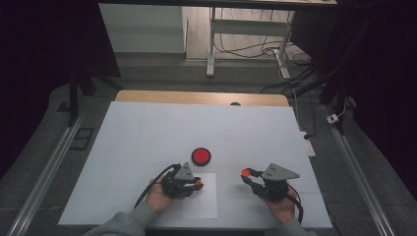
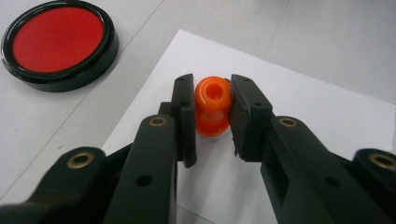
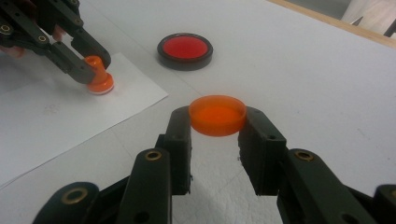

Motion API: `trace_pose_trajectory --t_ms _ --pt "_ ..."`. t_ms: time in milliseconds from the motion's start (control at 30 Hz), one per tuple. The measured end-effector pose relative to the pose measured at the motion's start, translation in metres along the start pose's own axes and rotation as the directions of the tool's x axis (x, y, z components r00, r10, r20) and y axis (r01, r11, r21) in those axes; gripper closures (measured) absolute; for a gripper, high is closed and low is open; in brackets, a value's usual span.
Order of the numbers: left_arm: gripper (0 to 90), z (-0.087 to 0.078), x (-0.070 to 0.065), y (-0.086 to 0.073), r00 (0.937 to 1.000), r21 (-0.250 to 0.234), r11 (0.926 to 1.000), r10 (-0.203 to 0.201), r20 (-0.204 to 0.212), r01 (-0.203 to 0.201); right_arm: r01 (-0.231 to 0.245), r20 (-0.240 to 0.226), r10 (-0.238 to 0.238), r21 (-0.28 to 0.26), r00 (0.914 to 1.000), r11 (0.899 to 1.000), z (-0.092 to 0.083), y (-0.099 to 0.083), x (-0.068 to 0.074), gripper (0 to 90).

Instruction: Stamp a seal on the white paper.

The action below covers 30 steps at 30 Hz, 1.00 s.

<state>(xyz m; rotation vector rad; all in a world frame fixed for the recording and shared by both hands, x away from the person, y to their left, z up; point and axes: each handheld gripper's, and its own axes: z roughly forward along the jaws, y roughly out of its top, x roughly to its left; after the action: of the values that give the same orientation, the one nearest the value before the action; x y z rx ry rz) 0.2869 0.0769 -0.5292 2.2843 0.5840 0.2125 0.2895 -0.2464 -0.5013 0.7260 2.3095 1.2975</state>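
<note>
My left gripper (image 1: 198, 183) (image 2: 212, 112) is shut on a small orange stamp (image 2: 213, 105) (image 3: 99, 74), which stands upright with its base on a white sheet of paper (image 1: 200, 196) (image 2: 299, 112). My right gripper (image 1: 244, 173) (image 3: 217, 122) is shut on a shallow orange cap (image 3: 217, 114) (image 1: 244, 172), held just above the table with its hollow side up. A round red ink pad in a black case (image 1: 201, 156) (image 2: 58, 43) (image 3: 185, 50) lies on the table beyond the paper, between the two grippers.
The white table cover (image 1: 147, 137) reaches to a wooden edge (image 1: 196, 97) at the back. Beyond it are a grey floor, desk legs and cables. A person's hands and grey sleeves hold the grippers near the front edge.
</note>
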Motion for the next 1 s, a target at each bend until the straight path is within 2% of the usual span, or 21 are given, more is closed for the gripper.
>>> trace_pose_trajectory --t_ms 1000 --pt "73.0 0.0002 -0.0004 -0.0008 1.0000 -0.004 1.0000 -0.003 -0.003 0.003 0.002 -0.001 -0.002 -0.002 1.0000 1.000 -0.0006 0.0004 0.0006 64.3"
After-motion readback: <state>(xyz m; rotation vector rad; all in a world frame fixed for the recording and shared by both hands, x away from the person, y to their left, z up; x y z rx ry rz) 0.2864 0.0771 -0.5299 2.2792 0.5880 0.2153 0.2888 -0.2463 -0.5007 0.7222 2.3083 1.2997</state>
